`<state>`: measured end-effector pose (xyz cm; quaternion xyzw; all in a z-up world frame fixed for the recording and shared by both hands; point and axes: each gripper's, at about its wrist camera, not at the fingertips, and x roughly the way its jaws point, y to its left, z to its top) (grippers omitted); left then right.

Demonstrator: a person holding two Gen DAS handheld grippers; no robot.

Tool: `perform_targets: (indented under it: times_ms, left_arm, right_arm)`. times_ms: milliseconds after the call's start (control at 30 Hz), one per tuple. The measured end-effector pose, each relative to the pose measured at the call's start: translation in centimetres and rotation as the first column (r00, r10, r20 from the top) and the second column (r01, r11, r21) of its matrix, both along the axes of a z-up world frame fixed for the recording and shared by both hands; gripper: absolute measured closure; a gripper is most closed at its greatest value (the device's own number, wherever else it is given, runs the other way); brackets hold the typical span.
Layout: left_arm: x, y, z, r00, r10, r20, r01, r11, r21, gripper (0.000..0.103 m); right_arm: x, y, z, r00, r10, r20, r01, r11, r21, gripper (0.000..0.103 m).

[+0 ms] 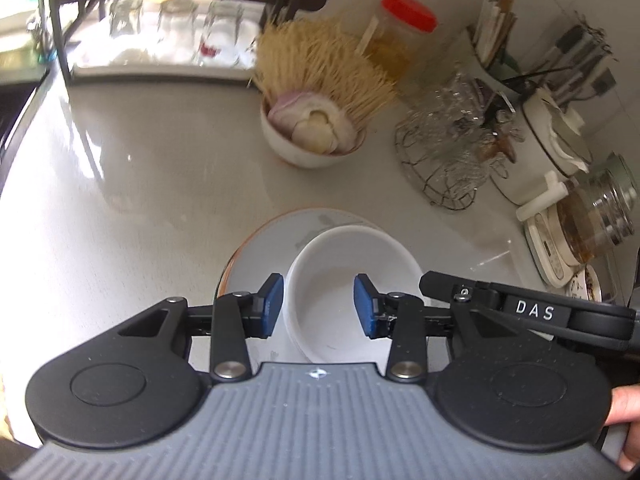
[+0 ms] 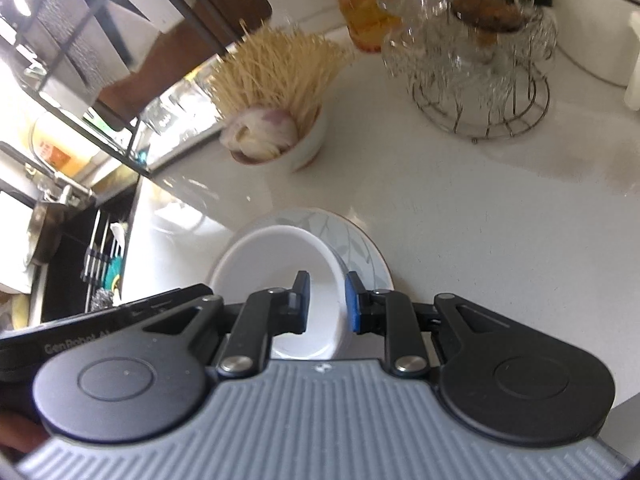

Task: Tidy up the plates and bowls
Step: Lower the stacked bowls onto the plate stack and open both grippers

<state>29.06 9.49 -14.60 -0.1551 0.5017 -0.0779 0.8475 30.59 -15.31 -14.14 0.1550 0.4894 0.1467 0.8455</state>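
The left gripper (image 1: pixel 319 305) is seen with its jaws parted, one blue pad (image 1: pixel 273 305) outside the left wall of the white bowl (image 1: pixel 344 280) and the other above the bowl's hollow; whether either pad touches the wall cannot be told. The right gripper (image 2: pixel 327 302) is likewise seen with a gap between its jaws: the right wall of the same white bowl (image 2: pixel 276 264) stands in that gap, the dark finger (image 2: pixel 301 300) inside the bowl and the blue pad (image 2: pixel 352 302) outside it. Contact is not clearly shown, so a firm grip cannot be confirmed. In the left wrist view the right gripper's black body, lettered DAS, is seen entering from the right, just beside the bowl.

The bowl is set on a plate (image 1: pixel 256 252) with a faint grey leaf pattern and a thin brown edge; the plate (image 2: pixel 360 248) lies flat on the pale countertop (image 1: pixel 140 184), close in front of both grippers.

Farther back, a small bowl of garlic and onion (image 1: pixel 312 128) is found, with a bristling bundle of wooden sticks (image 1: pixel 320 64) just behind it. To its right a wire rack of clear glassware (image 1: pixel 444 148) is placed, and behind the sticks a red-lidded jar (image 1: pixel 404 24). At the right edge, white ceramic pots (image 1: pixel 548 140) and a glass jar (image 1: pixel 600 208) are crowded together. Upturned drinking glasses (image 1: pixel 172 28) are lined along the far left.
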Motion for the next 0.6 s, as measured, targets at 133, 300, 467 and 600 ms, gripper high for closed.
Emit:
perform_targets:
  times_ms: [133, 300, 467, 600]
  left_arm:
    - [-0.8, -0.1, 1.8, 0.999, -0.011, 0.046, 0.01, 1.0, 0.008, 0.059]
    - [-2.5, -0.7, 4.9, 0.991, -0.017, 0.134, 0.013, 1.0, 0.024, 0.059]
    - [-5.0, -2.6, 7.8, 0.973, -0.04, 0.228, 0.016, 0.994, 0.106, 0.059]
    - [-7.7, -3.9, 10.1, 0.961, -0.052, 0.271, 0.016, 0.991, 0.133, 0.059]
  right_arm:
    - [-1.0, -0.1, 1.6, 0.998, -0.01, 0.056, 0.01, 1.0, -0.002, 0.08]
    - [-3.0, -1.1, 5.0, 0.983, -0.01, 0.181, 0.013, 1.0, -0.016, 0.08]
    - [-5.4, -2.5, 7.9, 0.955, -0.015, 0.295, 0.023, 0.999, -0.024, 0.08]
    - [-7.8, -3.5, 9.6, 0.935, -0.019, 0.354, 0.029, 0.999, -0.021, 0.08]
